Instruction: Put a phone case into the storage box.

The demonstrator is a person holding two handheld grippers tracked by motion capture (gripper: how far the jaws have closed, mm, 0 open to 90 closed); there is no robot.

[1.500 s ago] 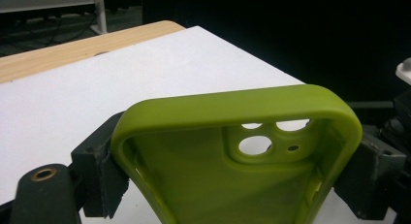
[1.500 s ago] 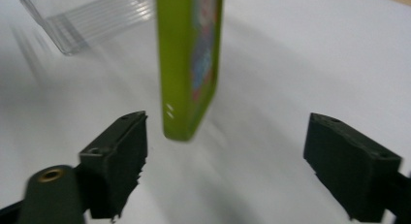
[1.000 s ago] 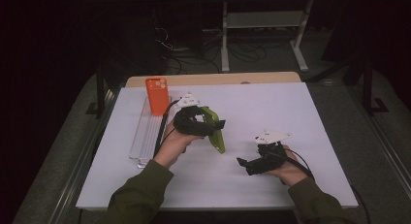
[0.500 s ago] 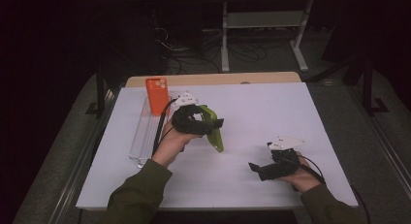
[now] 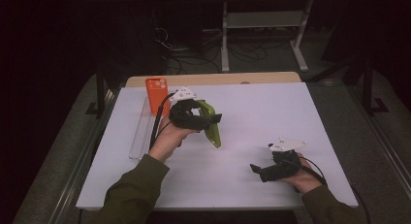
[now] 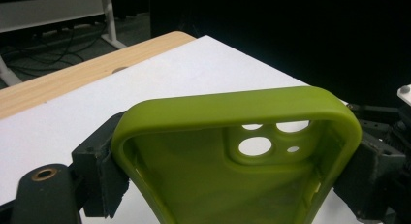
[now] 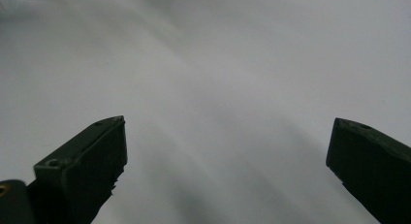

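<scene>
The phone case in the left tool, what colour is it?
The phone case is olive green, plain with no pattern. It shows best in the left gripper view.

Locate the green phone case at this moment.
The green phone case is clamped in the left gripper, left of centre in the high view, right of the orange phone.

Green phone case cut off at 6 o'clock edge of left gripper view, lower half unseen. Left gripper jaw tips hidden behind case walls. Right gripper view smeared, white table featureless. Clear tray contents too faint, possibly empty. Orange phone base hidden behind tray.
</scene>
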